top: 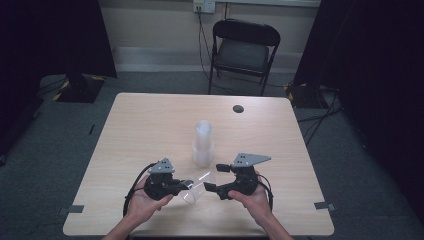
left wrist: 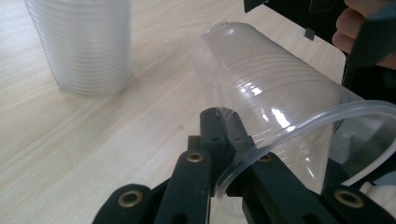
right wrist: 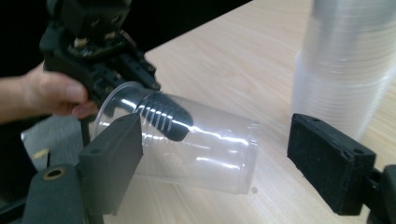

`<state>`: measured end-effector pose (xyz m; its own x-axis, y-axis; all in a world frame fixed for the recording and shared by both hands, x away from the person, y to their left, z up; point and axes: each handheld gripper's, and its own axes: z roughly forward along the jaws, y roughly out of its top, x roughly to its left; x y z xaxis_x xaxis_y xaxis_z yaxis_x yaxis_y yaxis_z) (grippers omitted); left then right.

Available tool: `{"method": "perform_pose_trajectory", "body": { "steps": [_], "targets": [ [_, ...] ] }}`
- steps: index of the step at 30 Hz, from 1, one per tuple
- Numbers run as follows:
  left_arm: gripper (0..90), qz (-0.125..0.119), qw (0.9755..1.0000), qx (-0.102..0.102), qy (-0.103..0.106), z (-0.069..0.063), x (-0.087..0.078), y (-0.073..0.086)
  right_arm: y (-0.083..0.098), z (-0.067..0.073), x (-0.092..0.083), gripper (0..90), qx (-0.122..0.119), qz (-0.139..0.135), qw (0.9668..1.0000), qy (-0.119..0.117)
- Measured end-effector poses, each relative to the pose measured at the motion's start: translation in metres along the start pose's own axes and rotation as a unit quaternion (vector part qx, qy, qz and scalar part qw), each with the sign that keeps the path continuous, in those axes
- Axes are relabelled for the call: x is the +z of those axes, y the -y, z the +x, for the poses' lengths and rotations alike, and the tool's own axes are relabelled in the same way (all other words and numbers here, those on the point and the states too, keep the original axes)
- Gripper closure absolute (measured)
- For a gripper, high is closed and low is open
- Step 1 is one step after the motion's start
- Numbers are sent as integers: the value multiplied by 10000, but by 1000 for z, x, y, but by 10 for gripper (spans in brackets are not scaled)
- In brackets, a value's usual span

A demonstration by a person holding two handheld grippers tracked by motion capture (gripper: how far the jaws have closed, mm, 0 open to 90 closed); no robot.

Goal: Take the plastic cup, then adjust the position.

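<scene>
A clear plastic cup lies on its side just above the table's front middle. My left gripper is shut on its rim: in the left gripper view the jaws pinch the wall of the cup, one finger inside. In the right gripper view that ribbed finger shows inside the cup. My right gripper stands open and faces the cup's base, its pads wide apart on either side and not touching. A stack of clear cups stands upright just behind.
The light wooden table has a round dark grommet near its far edge. A black folding chair stands beyond the table. Dark curtains hang on both sides. The cup stack is close to both grippers.
</scene>
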<state>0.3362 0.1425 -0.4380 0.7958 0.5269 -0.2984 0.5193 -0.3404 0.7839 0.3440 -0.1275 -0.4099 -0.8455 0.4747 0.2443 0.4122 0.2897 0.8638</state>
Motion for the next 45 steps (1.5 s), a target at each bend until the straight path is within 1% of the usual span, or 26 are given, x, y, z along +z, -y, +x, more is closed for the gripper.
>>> {"method": "perform_pose_trajectory", "body": {
  "steps": [2,3,5,7,8,9,10,12,16,19,20,24,26,28,29,30,31,32,34,35,36,41,42,43,44,45],
  "targets": [
    [900,65,10000,-13,-2,1,1,0,0,3,1,191,-133,71,9999,-11],
    [899,103,9999,-114,33,2,0,0,0,4,1,204,-231,114,9997,-10],
    [900,119,9998,-159,55,2,0,0,0,6,0,207,-320,91,9994,12],
    [900,250,9995,-190,96,3,1,-2,-1,6,0,211,-348,81,9994,-4],
    [900,305,9992,-219,141,4,1,-3,-5,10,0,210,-467,40,9989,-6],
    [900,368,9990,-226,152,4,1,-3,-5,10,0,210,-467,40,9989,-6],
    [900,380,9986,-298,192,5,1,-4,-8,13,0,208,-613,60,9981,23],
    [900,458,9981,-320,255,4,0,-5,-9,14,0,206,-700,65,9975,44],
    [900,612,9970,-342,333,4,-1,-6,-2,18,5,194,-1023,309,9943,33],
    [900,736,9958,-397,382,5,0,-6,1,19,6,180,-1058,358,9937,9],
    [900,788,9955,-401,337,5,-1,-7,4,22,9,166,-1178,501,9918,44],
    [900,810,9949,-475,378,7,-2,-8,7,25,11,168,-1331,603,9893,48],
    [900,827,9937,-595,464,8,-3,-8,9,28,13,168,-1488,710,9863,83],
    [900,867,9934,-615,436,9,-3,-9,13,30,17,146,-1643,827,9828,139],
    [900,867,9934,-615,436,9,-3,-9,13,30,17,146,-1643,827,9828,139],
    [900,918,9928,-622,447,9,-1,-9,13,32,19,149,-1772,890,9800,173],
    [900,918,9928,-622,447,9,-1,-9,13,32,19,149,-1772,890,9800,173],
    [900,963,9921,-643,489,9,0,-9,14,33,21,151,-1887,917,9775,197],
    [900,1027,9915,-658,455,9,1,-11,14,34,23,142,-1975,979,9752,214],
    [900,1027,9915,-658,455,9,1,-11,14,34,23,142,-1975,979,9752,214],
    [900,1117,9906,-682,408,9,2,-13,15,35,25,141,-2049,1034,9730,240],
    [900,1168,9898,-693,421,9,2,-18,14,36,25,141,-2179,1020,9701,308],
    [900,1235,9885,-749,441,8,4,-20,13,36,25,141,-2257,1026,9683,297],
    [900,1235,9885,-749,441,8,4,-20,13,36,25,141,-2257,1026,9683,297],
    [900,1334,9871,-749,467,8,4,-22,13,37,25,141,-2269,1038,9679,291],
    [900,1351,9871,-737,430,8,5,-23,13,37,26,141,-2321,1087,9662,270]
  ]
}}
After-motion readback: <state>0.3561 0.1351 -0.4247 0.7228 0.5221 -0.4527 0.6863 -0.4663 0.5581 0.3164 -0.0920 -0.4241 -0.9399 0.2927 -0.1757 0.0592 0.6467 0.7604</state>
